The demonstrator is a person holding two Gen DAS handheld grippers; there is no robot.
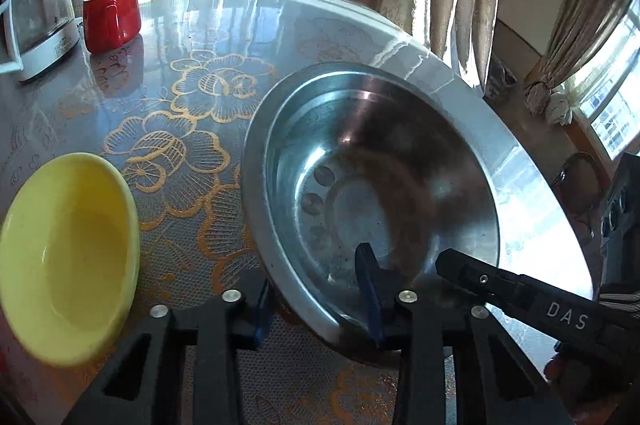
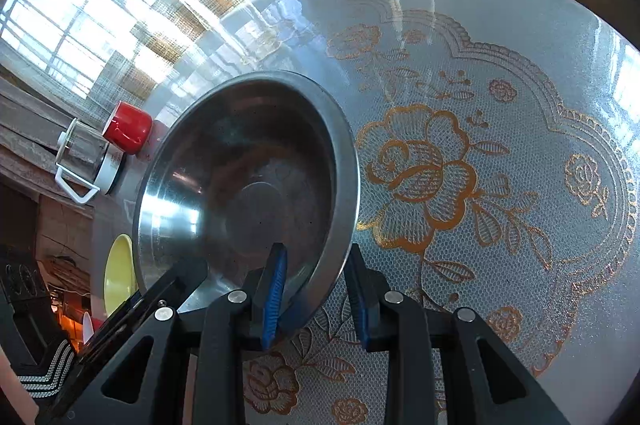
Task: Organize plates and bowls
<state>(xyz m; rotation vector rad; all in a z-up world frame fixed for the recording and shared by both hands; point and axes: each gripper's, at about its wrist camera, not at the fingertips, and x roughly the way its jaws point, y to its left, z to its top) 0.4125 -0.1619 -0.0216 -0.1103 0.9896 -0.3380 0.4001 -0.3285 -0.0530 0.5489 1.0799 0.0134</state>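
Observation:
A steel bowl [image 1: 376, 185] sits on the round table with the floral cloth; it also shows in the right wrist view [image 2: 248, 185]. My left gripper [image 1: 316, 305] straddles its near rim, one blue pad inside the bowl and one outside, jaws spread with a gap to the rim. My right gripper [image 2: 318, 299] straddles the rim on the other side in the same way, jaws apart. The right gripper's finger shows in the left wrist view [image 1: 520, 293]. A yellow bowl [image 1: 66, 257] sits to the left of the steel bowl, and its edge shows in the right wrist view [image 2: 118, 273].
A red mug [image 1: 112, 17] and a glass kettle with a white handle [image 1: 38, 21] stand at the far left of the table; both show in the right wrist view, mug [image 2: 128, 129] and kettle [image 2: 86, 161]. The table edge [image 1: 500, 129] curves close behind the steel bowl. Curtains hang beyond.

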